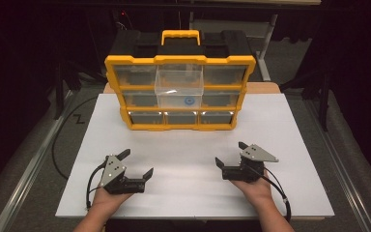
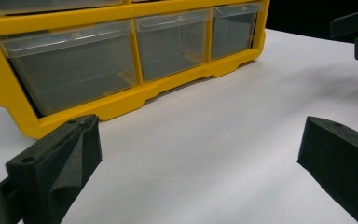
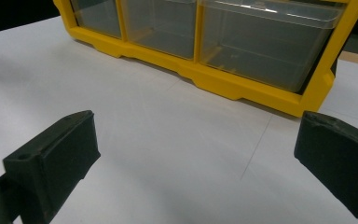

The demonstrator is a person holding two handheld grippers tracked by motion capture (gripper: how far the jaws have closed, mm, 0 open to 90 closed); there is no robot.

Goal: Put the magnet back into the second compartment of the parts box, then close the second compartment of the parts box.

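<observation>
Jaws spread wide on both grippers, nothing held: left gripper (image 1: 136, 163) low on the near-left of the white table (image 1: 290, 145), right gripper (image 1: 230, 153) on the near-right, both resting near the front edge and aimed roughly inward and forward. Well apart from the yellow organizer (image 1: 179, 92), no contact. Organizer upright at the far middle of the table, black handle side to the rear, drawer face toward the person; long axis left-to-right across the table. Three rows of clear drawers; bottom row (image 2: 130, 56) fully seated, looks empty in both gripper views. One clear drawer (image 1: 179, 87) in the upper middle pulled out toward the person, projecting from the frame, small blue ring-shaped item (image 1: 189, 101) visible inside near its front. Drawer's long axis front-to-back, open top up, front face toward the grippers. Progress judgement: at or near the start, no grasp made, no approach committed. Likely left: reach to the pulled-out drawer, then either push shut or pick the blue item; cannot tell which. Left gripper view also catching the right gripper's jaw tips (image 2: 354, 32) at upper right, likewise apart.
</observation>
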